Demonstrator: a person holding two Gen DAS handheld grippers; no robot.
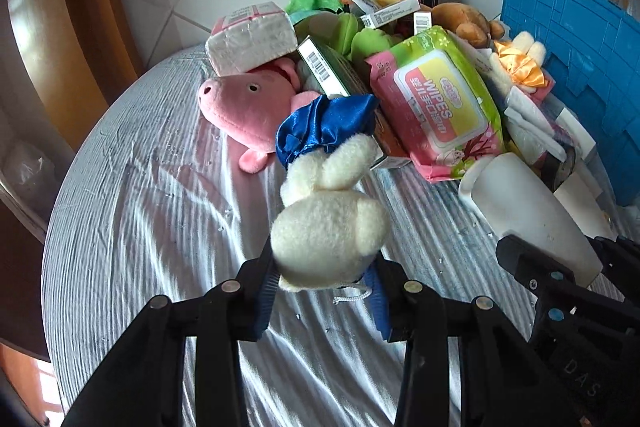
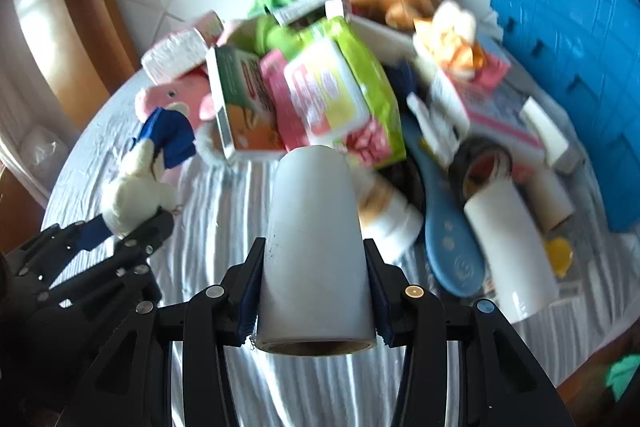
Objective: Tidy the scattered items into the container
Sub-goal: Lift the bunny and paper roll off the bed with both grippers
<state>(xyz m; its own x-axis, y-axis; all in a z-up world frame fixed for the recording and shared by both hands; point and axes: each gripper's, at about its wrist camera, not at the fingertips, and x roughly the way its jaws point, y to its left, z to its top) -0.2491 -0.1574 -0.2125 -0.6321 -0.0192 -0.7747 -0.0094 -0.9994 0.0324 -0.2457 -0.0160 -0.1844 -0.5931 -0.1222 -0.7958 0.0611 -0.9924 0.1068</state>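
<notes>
Left gripper (image 1: 324,291) clamps white plush (image 1: 328,235); blue container (image 1: 580,67) behind pile

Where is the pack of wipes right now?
In the left wrist view the pack of wipes lies right of centre in the pile, between the green box and blue crate.

A cream plush rabbit (image 1: 328,227) in a shiny blue satin dress hangs above the counter (image 1: 140,207), pinched at its head end with the dress trailing toward the pile. A white roll (image 2: 316,247), seemingly film or paper on a brown cardboard core, is gripped at its near end and points toward the heap. Behind lie a pink pig plush (image 1: 244,107), a green-and-pink wipes pack (image 1: 440,103), boxes and other toys, beside the upright blue ribbed container (image 1: 572,39).
</notes>
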